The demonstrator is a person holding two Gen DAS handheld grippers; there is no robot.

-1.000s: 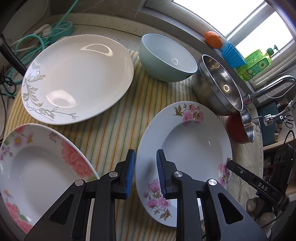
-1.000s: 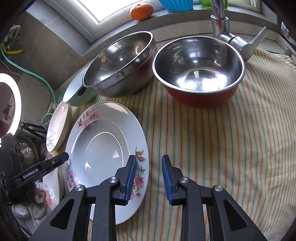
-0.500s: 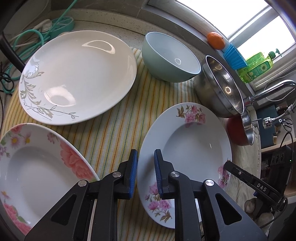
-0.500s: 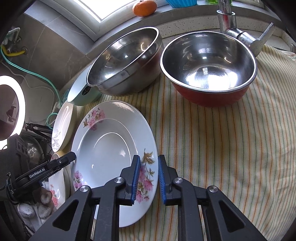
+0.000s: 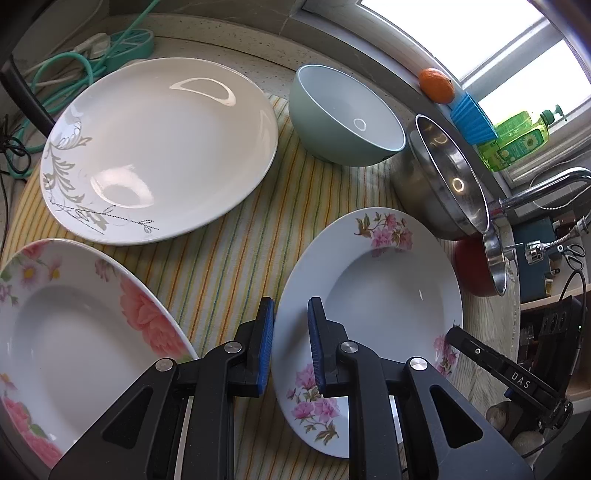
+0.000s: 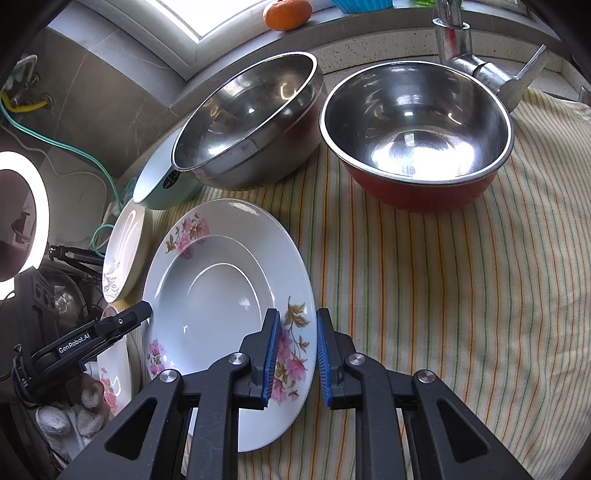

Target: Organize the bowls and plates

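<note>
A pink-flowered deep plate [image 5: 376,291] [image 6: 221,295] lies on the striped cloth. My left gripper [image 5: 290,339] straddles its left rim, jaws narrowly apart, not pinching. My right gripper [image 6: 297,354] straddles its right rim, jaws also a little apart. A large white plate with a grey leaf pattern [image 5: 159,147] [image 6: 123,251] lies at the back left. A plate with big pink roses [image 5: 74,339] lies at the near left. A pale green bowl [image 5: 343,118] [image 6: 159,181], a tilted steel bowl [image 5: 443,181] [image 6: 251,118] and a red-sided steel bowl [image 5: 476,269] [image 6: 417,129] stand behind.
A tap [image 6: 469,55] rises behind the red bowl. An orange [image 6: 286,13], a blue silicone cup [image 5: 472,118] and a green soap bottle [image 5: 517,140] sit on the window sill. Green cables [image 5: 74,66] lie at the back left. A ring light [image 6: 22,218] stands at the left.
Both grippers narrowed over the plate's rims half a second ago, then widened slightly again. Both moved a little forward along the plate.
</note>
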